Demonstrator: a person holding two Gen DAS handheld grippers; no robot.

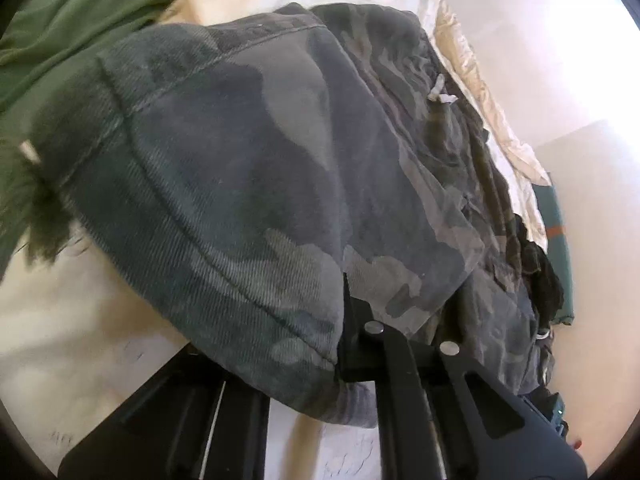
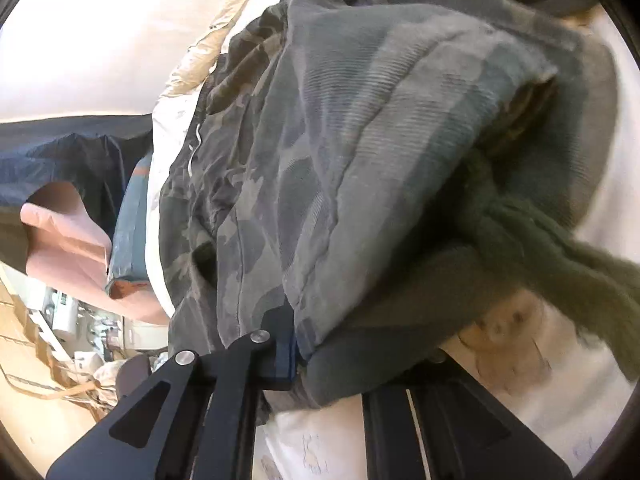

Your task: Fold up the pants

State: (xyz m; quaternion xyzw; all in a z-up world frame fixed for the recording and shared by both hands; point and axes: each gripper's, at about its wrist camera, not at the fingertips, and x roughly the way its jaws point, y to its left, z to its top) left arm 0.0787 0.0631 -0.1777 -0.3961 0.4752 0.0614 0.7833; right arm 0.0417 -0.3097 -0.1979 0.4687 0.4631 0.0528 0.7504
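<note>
Pants (image 1: 248, 184), camouflage cotton, hang bunched over a cream bedsheet (image 1: 72, 344), draped close across both cameras. Left gripper (image 1: 344, 320) is clamped on a thick folded edge; right gripper (image 2: 294, 344) likewise pinches the fabric, so both sets of fingers are closed on cloth. A green garment (image 1: 60, 36) lies at the far left. Keep both grips level, hold the cloth taut between them, and lower evenly so the layers land aligned.
</note>
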